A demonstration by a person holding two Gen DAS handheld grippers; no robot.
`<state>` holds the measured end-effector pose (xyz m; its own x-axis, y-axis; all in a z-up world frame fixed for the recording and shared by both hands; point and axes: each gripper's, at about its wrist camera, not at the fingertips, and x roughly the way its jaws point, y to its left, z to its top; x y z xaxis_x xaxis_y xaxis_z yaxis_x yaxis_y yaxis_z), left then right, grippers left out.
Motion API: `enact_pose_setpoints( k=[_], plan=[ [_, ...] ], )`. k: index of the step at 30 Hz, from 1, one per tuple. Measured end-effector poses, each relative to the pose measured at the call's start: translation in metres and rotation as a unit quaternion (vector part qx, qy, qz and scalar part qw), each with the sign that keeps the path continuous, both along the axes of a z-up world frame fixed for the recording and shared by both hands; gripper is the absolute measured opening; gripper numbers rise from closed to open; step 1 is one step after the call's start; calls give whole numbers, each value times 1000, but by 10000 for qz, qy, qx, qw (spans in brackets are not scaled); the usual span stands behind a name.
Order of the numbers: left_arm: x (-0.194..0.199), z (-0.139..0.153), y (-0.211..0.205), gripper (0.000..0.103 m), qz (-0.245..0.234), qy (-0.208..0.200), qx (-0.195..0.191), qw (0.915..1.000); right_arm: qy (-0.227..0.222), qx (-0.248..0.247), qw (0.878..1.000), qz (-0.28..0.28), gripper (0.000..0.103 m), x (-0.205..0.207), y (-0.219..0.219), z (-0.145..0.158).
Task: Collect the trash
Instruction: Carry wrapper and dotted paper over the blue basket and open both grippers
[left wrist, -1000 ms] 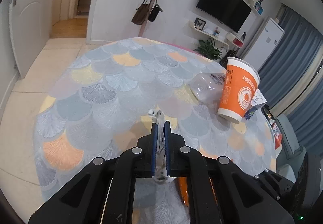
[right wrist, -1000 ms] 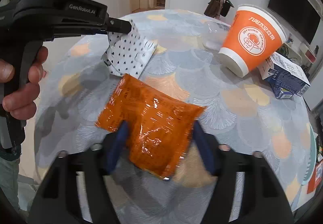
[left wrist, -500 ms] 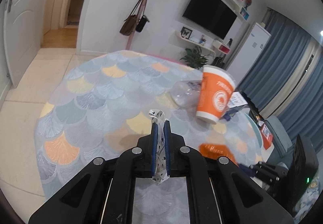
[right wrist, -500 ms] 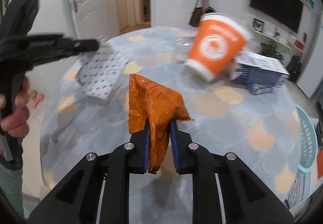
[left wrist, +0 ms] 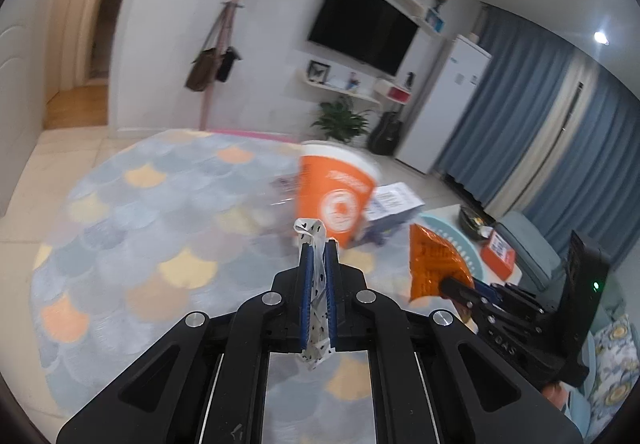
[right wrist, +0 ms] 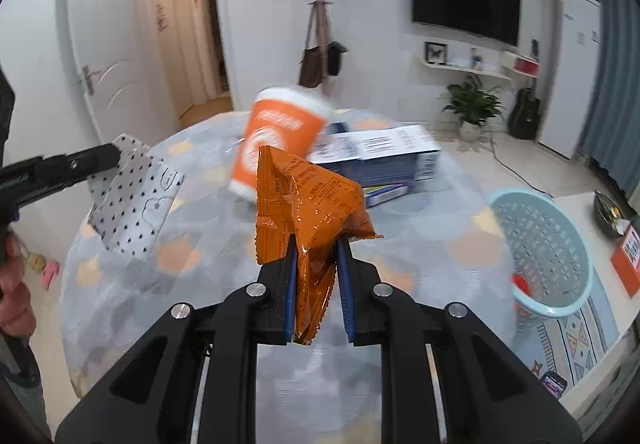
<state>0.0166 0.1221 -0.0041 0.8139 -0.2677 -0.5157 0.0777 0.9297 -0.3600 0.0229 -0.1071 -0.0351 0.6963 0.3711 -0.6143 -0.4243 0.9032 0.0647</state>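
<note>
My left gripper (left wrist: 316,268) is clamped on a white paper wrapper with small black hearts (right wrist: 134,200), lifted over the left edge of the round scale-patterned table (right wrist: 420,240); my right gripper (right wrist: 318,264) pinches a crinkled orange foil snack packet (right wrist: 308,200). The orange paper cup (right wrist: 276,140) and blue-white carton (right wrist: 384,158) wait at the far edge; the pale blue plastic basket (right wrist: 560,308) beyond the right edge looks almost empty.
</note>
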Motion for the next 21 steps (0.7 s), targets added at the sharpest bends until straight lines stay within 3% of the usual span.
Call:
enact_pose_setpoints(
  k=[10, 21],
  plan=[
    [36, 10, -74, 5, -625, -61, 204, 9978, -99, 286, 9942, -1028, 16, 26, -82, 8],
    [107, 15, -183, 4, -1480, -47, 324, 9884, 158, 495, 9750, -2161, 16, 86, -196, -13]
  ],
)
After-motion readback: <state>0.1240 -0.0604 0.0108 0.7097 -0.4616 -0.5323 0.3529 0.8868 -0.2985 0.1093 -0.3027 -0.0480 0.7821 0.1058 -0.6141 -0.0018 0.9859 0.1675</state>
